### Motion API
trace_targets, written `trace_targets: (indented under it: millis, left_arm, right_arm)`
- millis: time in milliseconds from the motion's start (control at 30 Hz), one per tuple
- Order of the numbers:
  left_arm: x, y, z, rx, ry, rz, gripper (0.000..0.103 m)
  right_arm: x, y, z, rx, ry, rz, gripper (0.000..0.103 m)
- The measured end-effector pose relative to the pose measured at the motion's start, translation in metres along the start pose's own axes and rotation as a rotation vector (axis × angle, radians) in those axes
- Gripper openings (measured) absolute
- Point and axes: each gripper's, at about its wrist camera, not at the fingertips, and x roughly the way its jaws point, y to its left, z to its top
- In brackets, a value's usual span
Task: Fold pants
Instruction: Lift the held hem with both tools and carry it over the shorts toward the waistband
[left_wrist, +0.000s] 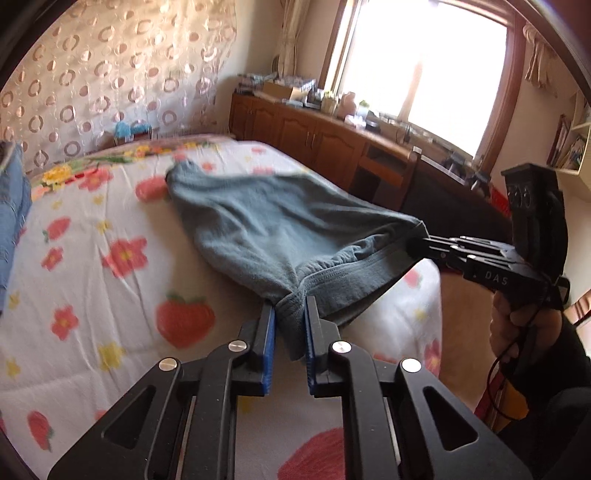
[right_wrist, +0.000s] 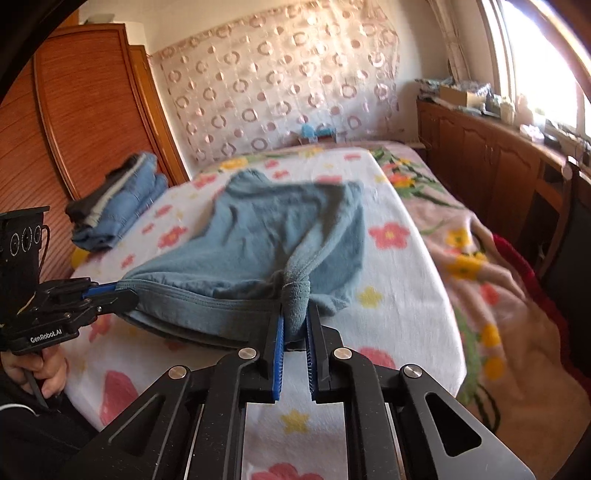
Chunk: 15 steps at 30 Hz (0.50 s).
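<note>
Folding barely begun: we have the pants (left_wrist: 280, 229) pinched at the waistband by both left gripper (left_wrist: 290, 314) and right gripper (right_wrist: 295, 314), legs unfolded on the bed (left_wrist: 92, 258).

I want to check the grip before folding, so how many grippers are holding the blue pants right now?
2. The left gripper is shut on one end of the waistband of the blue pants; the right gripper is shut on the other end.

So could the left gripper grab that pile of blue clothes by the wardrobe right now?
Probably not. The left gripper is shut on the pants, and the pile lies at the bed's far side.
</note>
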Motion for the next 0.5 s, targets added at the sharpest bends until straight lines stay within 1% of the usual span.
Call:
trace_targets:
  millis: [167,333,500]
  left_arm:
    - [-0.019,0.004,0.028,0.026,-0.066,0.022,0.015]
    - [-0.053,0.011,0.058,0.049,-0.161,0.043,0.014]
    - [-0.083,0.022,0.078,0.048,-0.239,0.066,0.014]
  right_arm:
    - [-0.016,0.011,0.021,-0.042,-0.070,0.007,0.010]
    - [-0.032,0.028,0.046,-0.101,-0.140,0.016,0.010]
    - [-0.050,0.051,0.069,-0.159,-0.216,0.039,0.010]
